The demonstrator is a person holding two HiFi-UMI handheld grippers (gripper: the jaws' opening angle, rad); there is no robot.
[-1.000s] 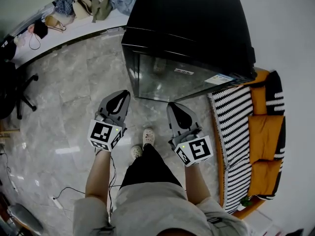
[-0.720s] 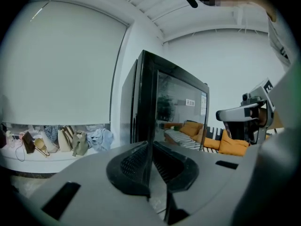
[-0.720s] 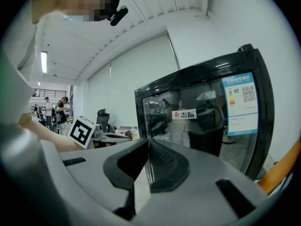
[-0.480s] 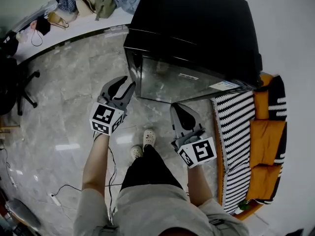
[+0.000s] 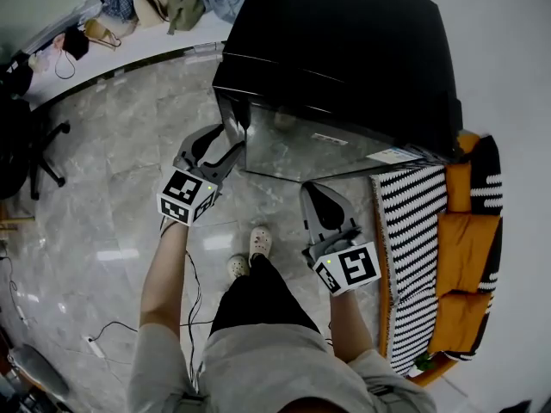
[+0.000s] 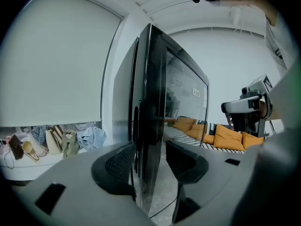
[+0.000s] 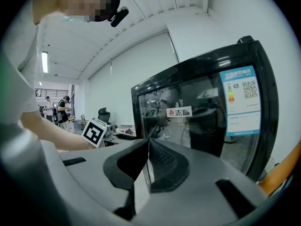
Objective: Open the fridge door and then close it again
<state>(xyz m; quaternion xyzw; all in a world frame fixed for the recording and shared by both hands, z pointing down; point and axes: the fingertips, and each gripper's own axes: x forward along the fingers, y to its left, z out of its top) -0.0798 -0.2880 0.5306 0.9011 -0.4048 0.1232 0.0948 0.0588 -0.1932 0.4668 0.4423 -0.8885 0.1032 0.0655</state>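
Observation:
A black fridge (image 5: 344, 50) with a glass door (image 5: 310, 149) stands in front of me, its door closed. My left gripper (image 5: 219, 144) is at the door's left edge (image 6: 150, 102). Its jaws are opening and straddle that edge, one finger (image 6: 117, 164) on the side and one on the glass front, with the pads not pressing. My right gripper (image 5: 317, 192) hangs shut and empty a little short of the lower right of the door. In the right gripper view the right gripper (image 7: 148, 147) has its tips together and faces the glass (image 7: 202, 117).
A striped rug with orange cushions (image 5: 465, 231) lies right of the fridge. Bags (image 5: 155, 3) line the far wall, an office chair (image 5: 26, 153) stands at the left, and a cable (image 5: 112, 338) runs across the marble floor. My feet (image 5: 258, 241) are just behind the grippers.
My left gripper has moved forward to the fridge door's left edge and its jaws have spread from shut to wide open around it. The right gripper has stayed where it was.

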